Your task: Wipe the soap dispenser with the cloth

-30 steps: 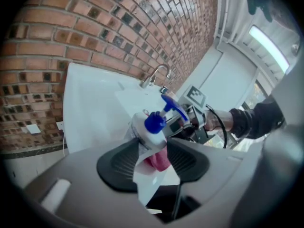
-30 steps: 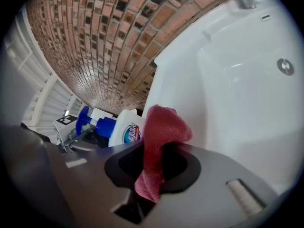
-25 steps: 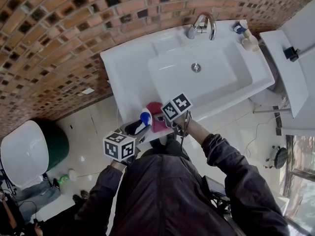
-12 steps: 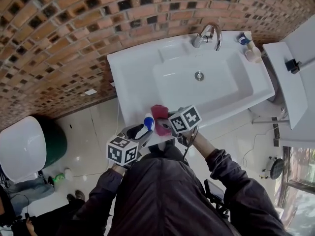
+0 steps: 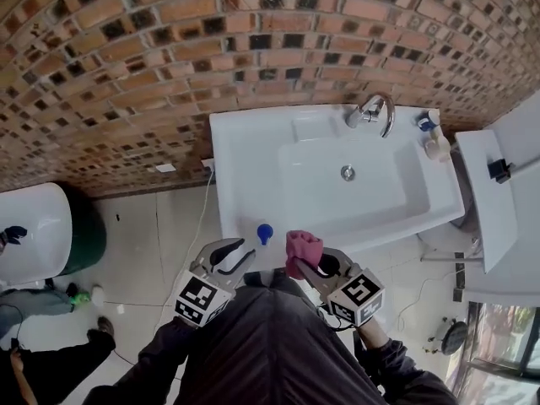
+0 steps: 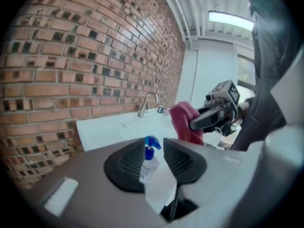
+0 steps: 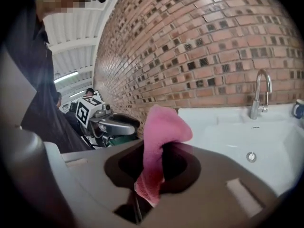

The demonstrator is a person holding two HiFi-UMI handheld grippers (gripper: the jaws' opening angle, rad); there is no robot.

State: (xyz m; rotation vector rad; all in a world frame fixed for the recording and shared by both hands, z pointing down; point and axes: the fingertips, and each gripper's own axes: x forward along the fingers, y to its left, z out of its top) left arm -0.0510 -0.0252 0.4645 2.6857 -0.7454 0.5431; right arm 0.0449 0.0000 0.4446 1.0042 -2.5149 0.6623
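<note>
Brickwork (image 5: pixel 169 57) of rough red and dark blocks fills the top of the head view. Below it is a glossy white rectangular sink (image 5: pixel 245 159) with a curved chrome faucet (image 5: pixel 375 112). The soap dispenser (image 5: pixel 264 233) stands upright and alone on the sink's front rim; from above, little but its blue pump top shows. Just short of it is the left gripper (image 5: pixel 247 251), its curved grey fingers close together. Further right, the right gripper (image 5: pixel 302 266) holds the cloth (image 5: pixel 302 245), a soft pink bunched lump near the dispenser and apart from it.

In the left gripper view, the left gripper (image 6: pixel 153 144) has ribbed dark pads (image 6: pixel 130 163). Its jaws have just been closing and now stand nearly together with nothing clamped. Through the narrow slit between them the soap dispenser (image 6: pixel 150 151) shows beyond the tips: a clear plastic body, a pale label and a blue nozzle. At the right, the cloth (image 6: pixel 184 122) hangs from the smooth grey fingers of the right gripper (image 6: pixel 194 123).

In the right gripper view, the jaws of the right gripper (image 7: pixel 154 151) press on the cloth (image 7: pixel 159 132). Its fleecy pink fold rises above the jaws in a rounded peak and trails below them as a thin tail. The left gripper (image 7: pixel 135 125) is at the left with its black-and-white marker cube (image 7: pixel 88 110). At the right the white basin has a round metal drain (image 7: pixel 251 156).
</note>
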